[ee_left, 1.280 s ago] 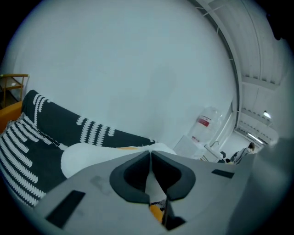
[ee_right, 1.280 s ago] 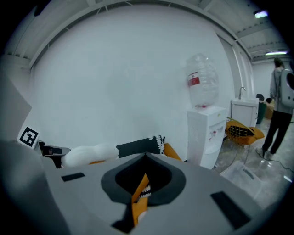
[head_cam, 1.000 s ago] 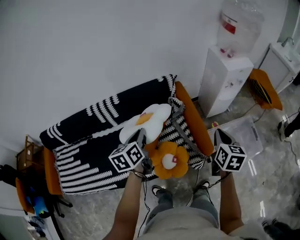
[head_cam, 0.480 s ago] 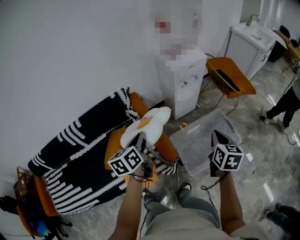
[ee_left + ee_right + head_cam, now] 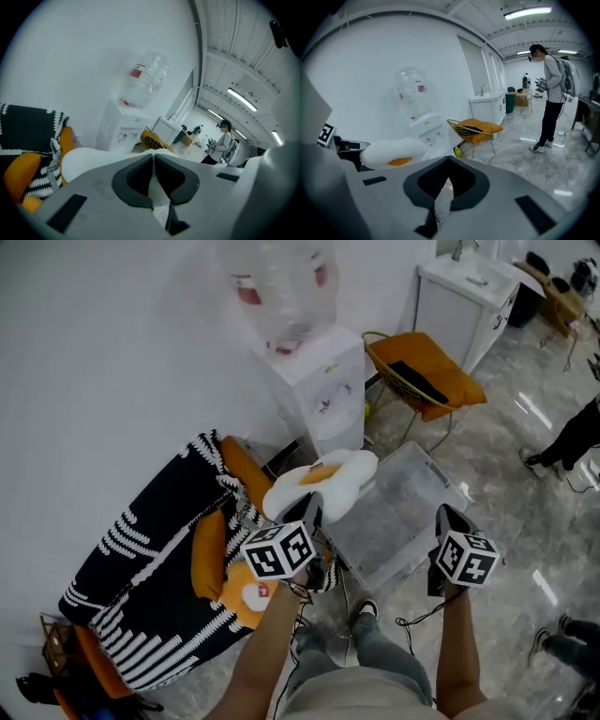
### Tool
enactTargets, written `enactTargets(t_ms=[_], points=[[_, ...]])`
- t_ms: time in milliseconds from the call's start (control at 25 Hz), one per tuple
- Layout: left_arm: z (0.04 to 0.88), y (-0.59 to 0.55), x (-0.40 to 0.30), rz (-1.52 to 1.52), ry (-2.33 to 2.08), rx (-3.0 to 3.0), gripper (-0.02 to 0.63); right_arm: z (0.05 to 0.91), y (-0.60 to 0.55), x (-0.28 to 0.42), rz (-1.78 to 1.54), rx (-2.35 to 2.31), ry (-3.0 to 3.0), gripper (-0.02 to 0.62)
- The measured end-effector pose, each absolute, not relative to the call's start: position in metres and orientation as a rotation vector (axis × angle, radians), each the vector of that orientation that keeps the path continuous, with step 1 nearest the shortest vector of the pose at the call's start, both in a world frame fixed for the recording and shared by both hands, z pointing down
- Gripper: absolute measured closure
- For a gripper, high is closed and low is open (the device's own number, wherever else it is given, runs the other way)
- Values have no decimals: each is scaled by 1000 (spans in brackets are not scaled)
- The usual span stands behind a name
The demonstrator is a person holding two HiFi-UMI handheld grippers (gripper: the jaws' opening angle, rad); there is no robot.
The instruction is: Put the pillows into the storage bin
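Observation:
A fried-egg pillow, white with an orange yolk, hangs from my left gripper, which is shut on its edge. It hovers over the left rim of the clear plastic storage bin on the floor. White pillow fabric is pinched between the jaws in the left gripper view, and the pillow bulges behind them. My right gripper is over the bin's near right corner; its jaws meet at the tips with nothing held. An orange flower pillow lies on the sofa.
The sofa with a black-and-white throw and an orange cushion stands at the left. Behind the bin are a water dispenser, a wire chair with an orange cushion and a white cabinet. A person stands at the right.
Both grippers have swung from the sofa over to the storage bin, the left one carrying the egg pillow. The flower pillow has stayed on the sofa.

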State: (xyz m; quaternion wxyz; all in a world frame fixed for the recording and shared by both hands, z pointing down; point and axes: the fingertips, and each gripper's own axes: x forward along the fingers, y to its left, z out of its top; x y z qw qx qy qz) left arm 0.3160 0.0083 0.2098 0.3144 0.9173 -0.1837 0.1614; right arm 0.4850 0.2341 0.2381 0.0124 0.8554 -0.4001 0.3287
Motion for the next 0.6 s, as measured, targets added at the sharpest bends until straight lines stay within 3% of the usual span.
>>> enactTargets(t_ms=[240, 600], points=[[274, 42, 386, 496, -399, 2410, 588, 298, 270, 516, 1119, 2705, -1118, 594], [447, 82, 457, 639, -322, 2442, 588, 453, 293, 552, 1278, 2748, -986, 594]])
